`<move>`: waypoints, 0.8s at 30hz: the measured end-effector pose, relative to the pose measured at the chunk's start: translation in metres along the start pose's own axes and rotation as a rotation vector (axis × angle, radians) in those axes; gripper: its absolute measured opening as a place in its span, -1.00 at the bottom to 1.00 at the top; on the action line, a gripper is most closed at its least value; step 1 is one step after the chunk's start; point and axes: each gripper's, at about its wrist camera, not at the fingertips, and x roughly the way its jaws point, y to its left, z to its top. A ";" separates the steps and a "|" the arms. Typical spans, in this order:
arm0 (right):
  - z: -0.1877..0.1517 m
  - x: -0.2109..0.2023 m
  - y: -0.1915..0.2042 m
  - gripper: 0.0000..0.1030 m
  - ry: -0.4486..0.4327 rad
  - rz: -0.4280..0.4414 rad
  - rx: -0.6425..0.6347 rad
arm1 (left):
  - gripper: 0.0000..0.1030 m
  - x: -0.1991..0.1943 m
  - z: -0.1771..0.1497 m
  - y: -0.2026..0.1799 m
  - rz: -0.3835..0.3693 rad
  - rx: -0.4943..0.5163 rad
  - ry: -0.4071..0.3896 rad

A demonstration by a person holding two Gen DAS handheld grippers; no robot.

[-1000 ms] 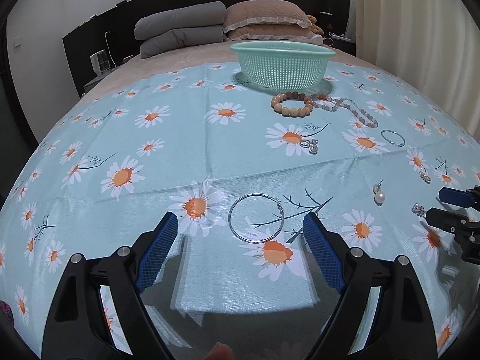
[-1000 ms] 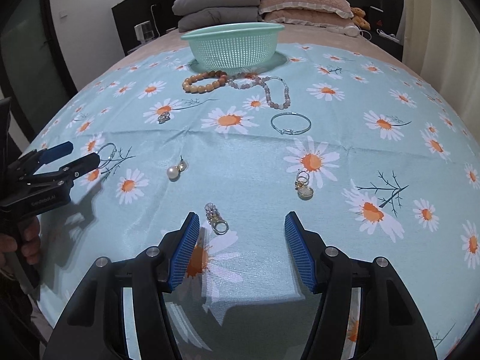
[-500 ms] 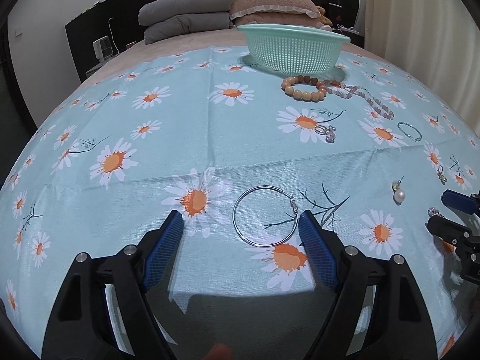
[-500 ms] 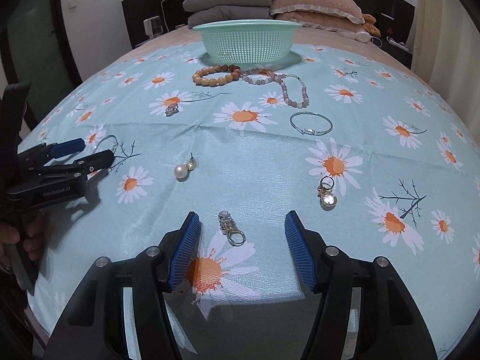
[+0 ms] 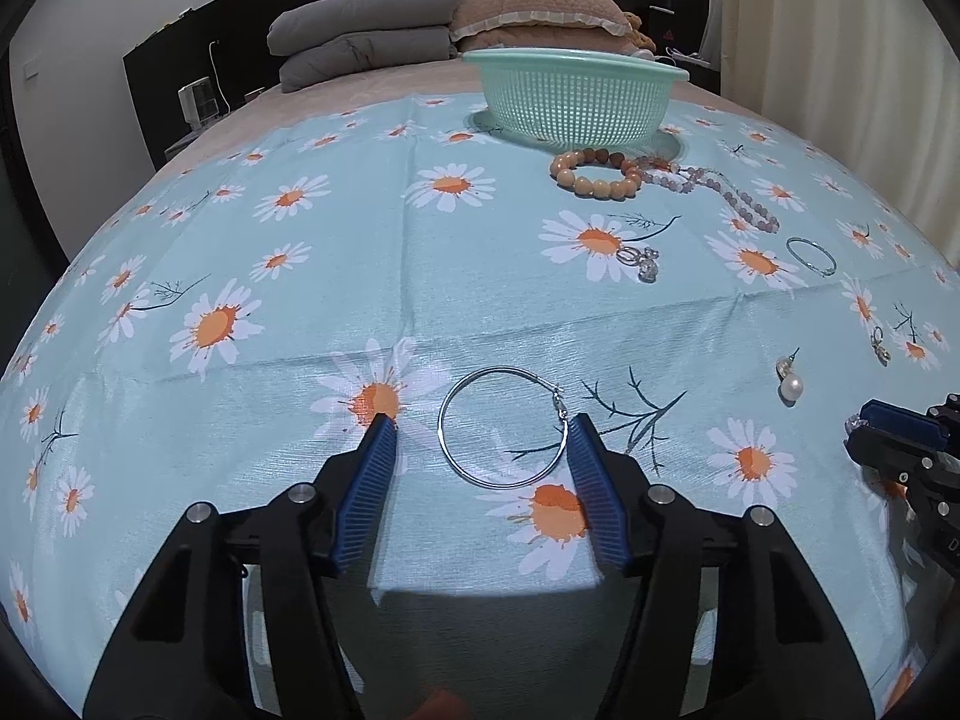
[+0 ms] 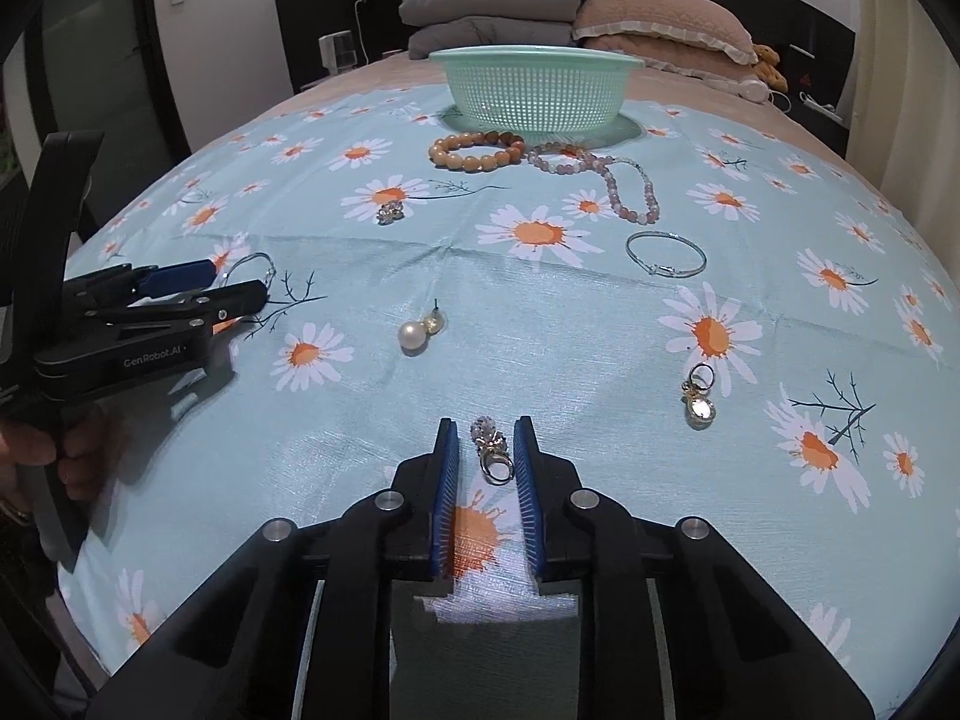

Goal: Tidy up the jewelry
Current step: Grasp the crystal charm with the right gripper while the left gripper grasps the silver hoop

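Observation:
A large silver hoop earring [image 5: 504,368] lies flat on the daisy cloth between my left gripper's [image 5: 481,426] closing jaws. The right pad meets the hoop's clasp and the left pad stands apart from the wire. My right gripper [image 6: 485,426] is closing on a small crystal earring [image 6: 492,450] that rests on the cloth. Its pads have narrowed to a slit, with a thin strip of cloth showing beside the earring. A green mesh basket [image 6: 534,90] stands at the far end.
A wooden bead bracelet [image 6: 474,153], a pink bead necklace [image 6: 606,180], a thin bangle [image 6: 666,252], a pearl earring [image 6: 414,336], a gold charm earring [image 6: 699,402] and a small sparkly earring [image 6: 390,213] lie scattered on the cloth. Pillows and a headboard sit behind the basket.
The right jaws have come in from wide apart to a narrow slit around the crystal earring. The left jaws have narrowed toward the hoop. Neither hand has shifted much.

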 end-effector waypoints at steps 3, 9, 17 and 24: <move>0.000 0.000 -0.002 -0.80 -0.003 0.013 0.009 | -0.13 0.000 0.000 0.002 -0.012 -0.011 -0.005; -0.001 -0.005 -0.001 -0.80 -0.015 0.008 0.010 | -0.15 -0.002 0.000 0.005 -0.027 -0.028 -0.007; -0.001 -0.017 -0.010 -0.81 -0.029 0.026 0.041 | -0.15 -0.012 -0.001 0.006 -0.024 -0.030 -0.008; 0.010 -0.033 -0.016 -0.80 -0.059 0.021 0.048 | -0.15 -0.032 0.013 0.005 -0.018 -0.010 -0.046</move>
